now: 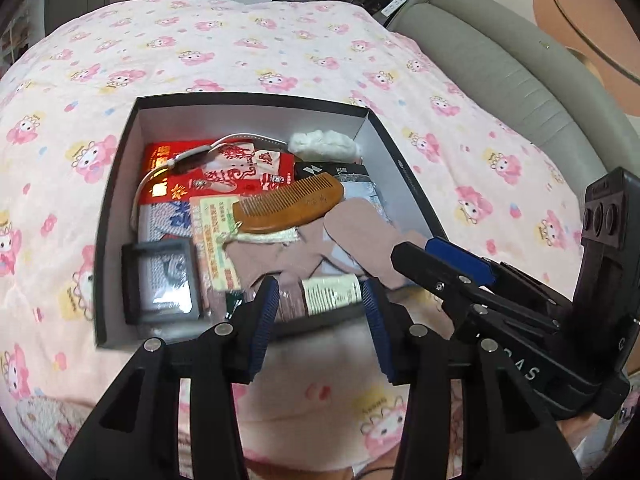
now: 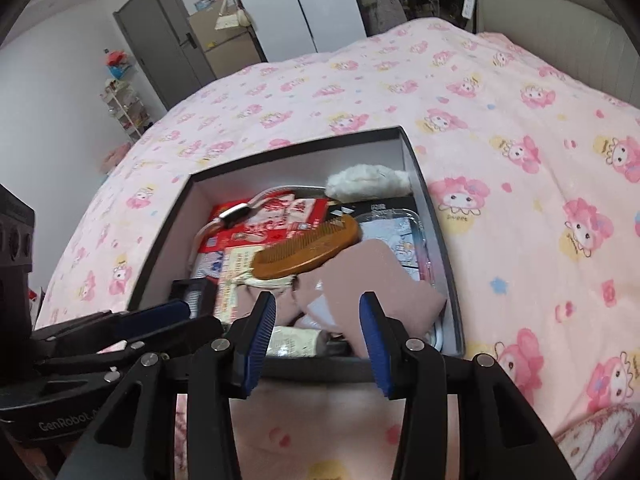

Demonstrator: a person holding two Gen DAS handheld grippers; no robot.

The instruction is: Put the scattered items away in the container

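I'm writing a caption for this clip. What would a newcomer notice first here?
The eye lands on the dark open box in the middle of the pink cartoon-print blanket, crammed with odds and ends. A brown wooden comb lies on top at its centre, with a red printed packet behind it. The left gripper and right gripper hang at the box's near edge, jaws open and empty.

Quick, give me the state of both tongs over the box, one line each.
Left tongs: open, holding nothing.
Right tongs: open, holding nothing.
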